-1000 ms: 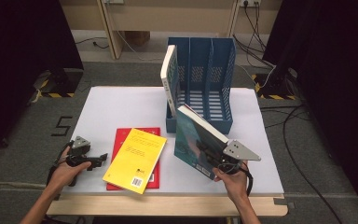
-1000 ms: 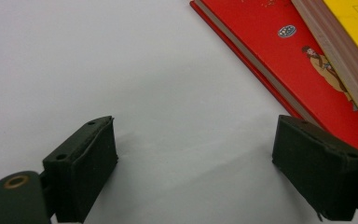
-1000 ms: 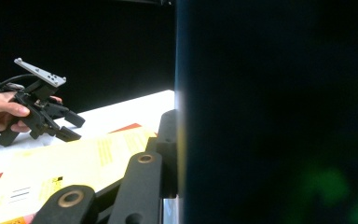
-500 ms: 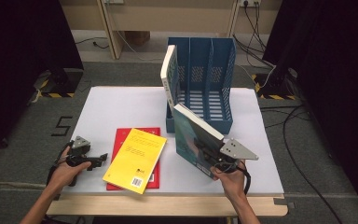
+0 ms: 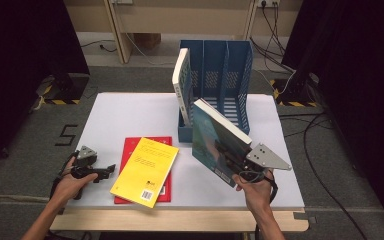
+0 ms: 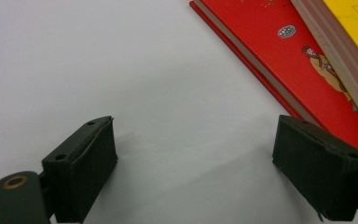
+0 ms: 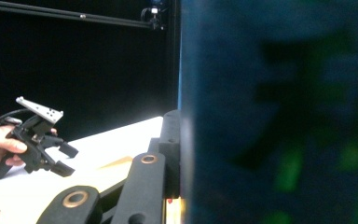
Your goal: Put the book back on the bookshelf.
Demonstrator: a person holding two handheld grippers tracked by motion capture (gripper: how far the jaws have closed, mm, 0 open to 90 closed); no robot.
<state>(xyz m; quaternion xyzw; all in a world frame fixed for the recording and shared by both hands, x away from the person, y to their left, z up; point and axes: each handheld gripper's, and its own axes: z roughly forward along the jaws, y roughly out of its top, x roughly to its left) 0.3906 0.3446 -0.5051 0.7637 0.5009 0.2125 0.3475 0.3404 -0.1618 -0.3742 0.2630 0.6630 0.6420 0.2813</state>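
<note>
A teal-covered book (image 5: 215, 142) hangs tilted above the table's front right, just before the blue file rack (image 5: 222, 65). My right gripper (image 5: 228, 155) is shut on its lower edge; in the right gripper view the book (image 7: 279, 116) is a blur pressed against one black jaw. A white book (image 5: 181, 82) leans in the rack's left slot. At the front left my left gripper (image 5: 107, 171) rests open on the table with nothing between its jaws (image 6: 193, 163), just left of a red book (image 6: 303, 60). A yellow book (image 5: 146, 171) lies on the red book (image 5: 132, 147).
The white table (image 5: 130, 115) has bare room at its left and back left. The rack's middle and right slots stand open toward me. Cables lie on the floor to the right (image 5: 325, 125). The left gripper (image 7: 63, 158) appears far off in the right gripper view.
My right gripper has lifted the teal book a little higher, toward the rack. The left gripper has stayed in place.
</note>
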